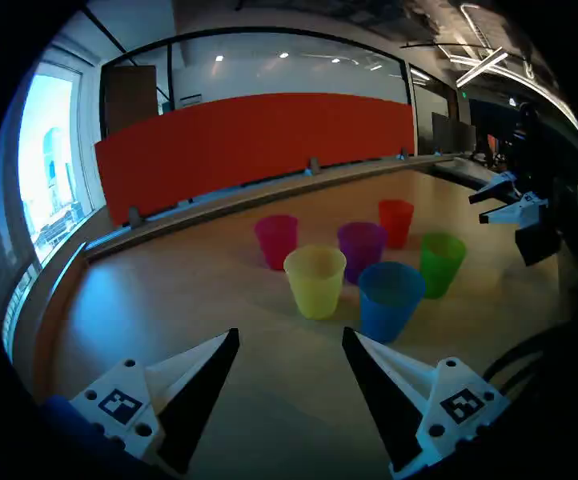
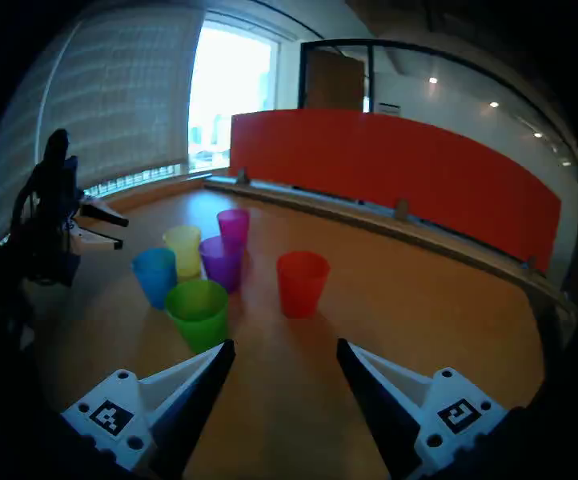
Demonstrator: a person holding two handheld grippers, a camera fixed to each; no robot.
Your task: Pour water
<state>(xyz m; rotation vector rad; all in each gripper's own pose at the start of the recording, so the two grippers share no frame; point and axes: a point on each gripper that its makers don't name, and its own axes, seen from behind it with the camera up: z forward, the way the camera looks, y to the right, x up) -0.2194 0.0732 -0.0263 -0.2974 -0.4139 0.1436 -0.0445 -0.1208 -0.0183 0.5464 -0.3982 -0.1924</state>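
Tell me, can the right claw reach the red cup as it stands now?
Probably yes: the red cup stands clear of the green cup, straight ahead of the open right claw, with nothing between.

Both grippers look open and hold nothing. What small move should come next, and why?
Probably ease the right gripper forward toward the red cup. The gripper is open and empty, and that cup stands almost straight ahead of it, apart from the green cup, so there seems to be room to straddle it. Which cup holds water I cannot tell.
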